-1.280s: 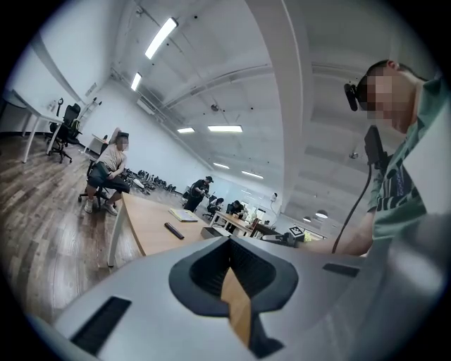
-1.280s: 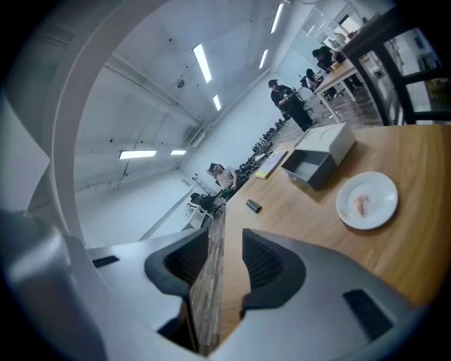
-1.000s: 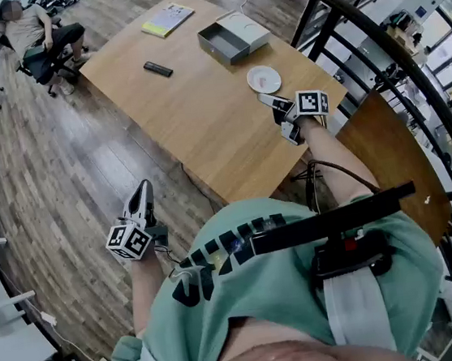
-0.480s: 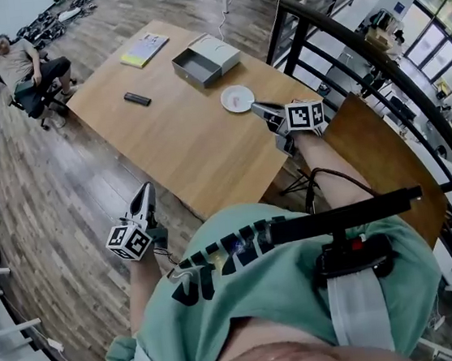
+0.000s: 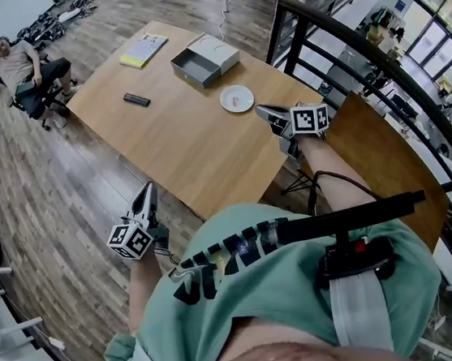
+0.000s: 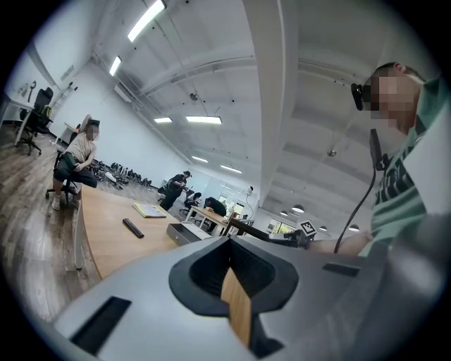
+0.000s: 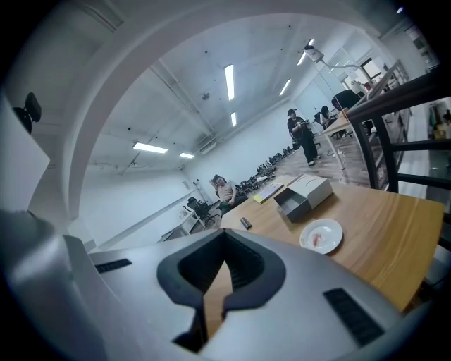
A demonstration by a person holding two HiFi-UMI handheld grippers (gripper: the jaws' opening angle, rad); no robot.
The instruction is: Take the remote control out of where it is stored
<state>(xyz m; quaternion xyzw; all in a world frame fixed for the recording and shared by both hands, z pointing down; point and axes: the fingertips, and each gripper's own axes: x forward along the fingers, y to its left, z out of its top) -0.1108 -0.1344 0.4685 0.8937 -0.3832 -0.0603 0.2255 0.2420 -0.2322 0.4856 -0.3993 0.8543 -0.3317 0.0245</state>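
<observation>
Nearest, the left gripper (image 5: 144, 195) hangs off the table (image 5: 182, 152), over the floor beside its near edge. Its jaws are pressed together with nothing between them. The right gripper (image 5: 265, 113) hovers over the near right corner, its jaws likewise closed on nothing. Just beyond it, by the right edge, a white plate (image 5: 243, 103) carries only a small pinkish scrap. Farther on, toward the far right edge, a grey box (image 5: 192, 60) lies open beside its white lid (image 5: 220, 51), and its inside looks bare. The remote control (image 5: 137, 100) lies flat on the bare wood by the far left edge, well apart from the box, with a yellow booklet (image 5: 144, 50) at the far corner beyond it. Since the remote lies outside the open box, the taking-out step looks done. If it must be handled further, that calls for a long reach across the table with the jaws spread first.
</observation>
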